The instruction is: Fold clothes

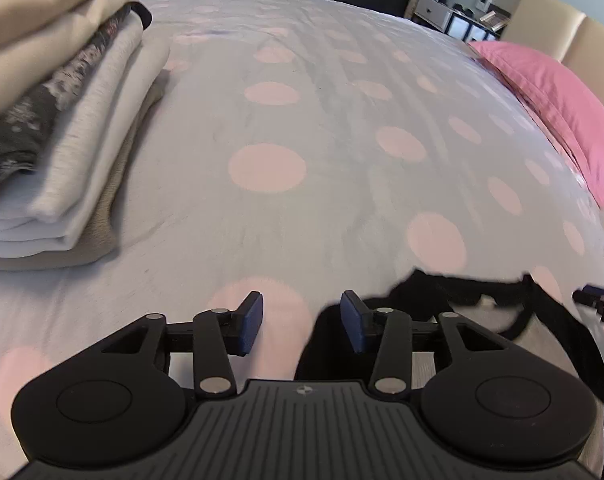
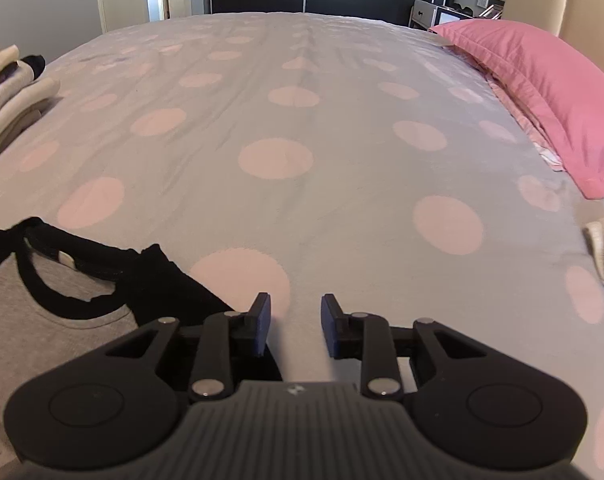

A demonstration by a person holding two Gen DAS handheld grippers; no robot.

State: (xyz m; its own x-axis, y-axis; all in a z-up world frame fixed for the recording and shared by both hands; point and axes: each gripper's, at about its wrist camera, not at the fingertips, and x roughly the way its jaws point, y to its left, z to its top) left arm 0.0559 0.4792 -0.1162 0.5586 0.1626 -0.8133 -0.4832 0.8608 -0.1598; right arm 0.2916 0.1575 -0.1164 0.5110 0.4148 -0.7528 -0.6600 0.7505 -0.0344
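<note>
two hand-held grippers hover over the shirt, both released

we see the grey black-trimmed shirt flat on the bed; left hand-held gripper and right hand-held gripper should pinch matching shoulder edges evenly.

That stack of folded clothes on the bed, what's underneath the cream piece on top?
Under the cream top layer of the folded stack lie a dark patterned garment, then grey and white folds, a beige piece lowest, on the spotted bedspread. Only edges show; their middles are covered.
</note>
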